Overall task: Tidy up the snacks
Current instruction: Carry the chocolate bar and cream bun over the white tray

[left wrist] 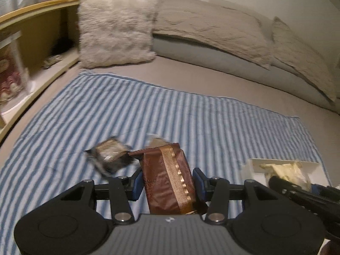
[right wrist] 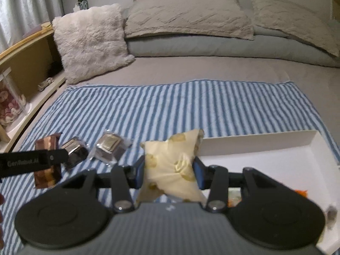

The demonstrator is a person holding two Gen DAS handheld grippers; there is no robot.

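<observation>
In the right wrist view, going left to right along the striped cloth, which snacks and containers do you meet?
Brown packet in the left gripper → dark foil snack → clear-wrapped dark snack → yellow packet in the right gripper → white box.

The right gripper [right wrist: 169,173] pinches a pale yellow snack bag [right wrist: 172,170] between its blue pads, held above the blue-striped cloth [right wrist: 191,110] spread on the bed. Right of the bag lies a white box [right wrist: 265,150], its near corner showing something orange. Left of the bag, two dark foil-wrapped packets [right wrist: 109,146] rest on the cloth. Further left, the left gripper [right wrist: 47,159] holds a brown packet [right wrist: 47,170]. Beyond the cloth, a fluffy cushion [right wrist: 91,40] leans by grey pillows [right wrist: 187,14].
</observation>
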